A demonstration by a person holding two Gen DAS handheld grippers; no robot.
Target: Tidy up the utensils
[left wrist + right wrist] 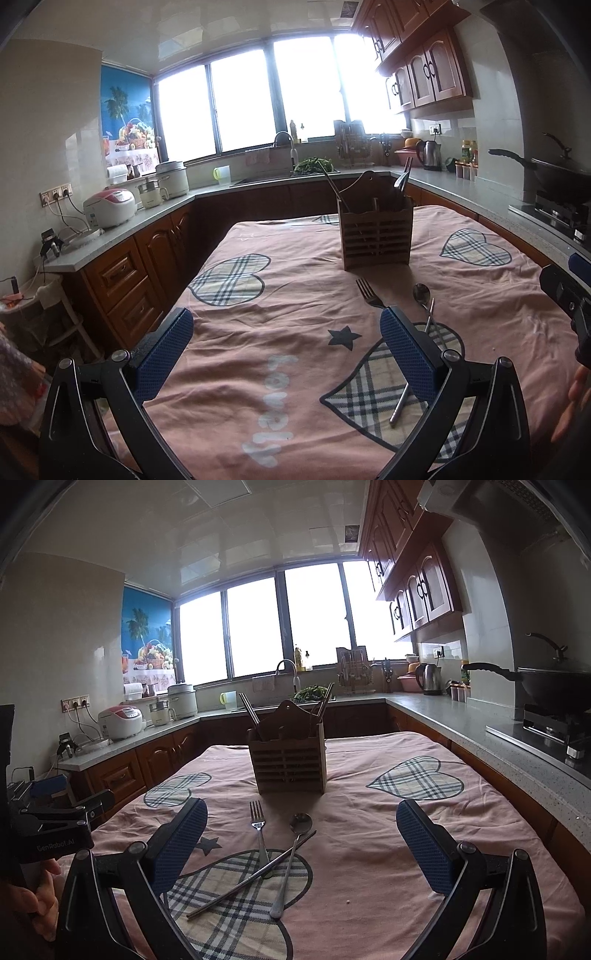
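Both grippers hang above the table with their blue-padded fingers spread wide and nothing between them. The left gripper is over the near edge of the pink tablecloth, its right pad covering part of the fork's handle in its own view. The right gripper hovers just beside it, framing the loose cutlery.

Between the right gripper's fingers, a fork lies with its tines pointing toward the far end of the table. A spoon lies just beside it, bowl at the far end, and a pair of metal chopsticks crosses over both handles at a slant. All three rest on a plaid heart patch.

Farther along the table stands a slatted wooden holder, upright, with chopsticks leaning out of its left side and more utensils on its right. A wok sits on the stove by the counter to the right.
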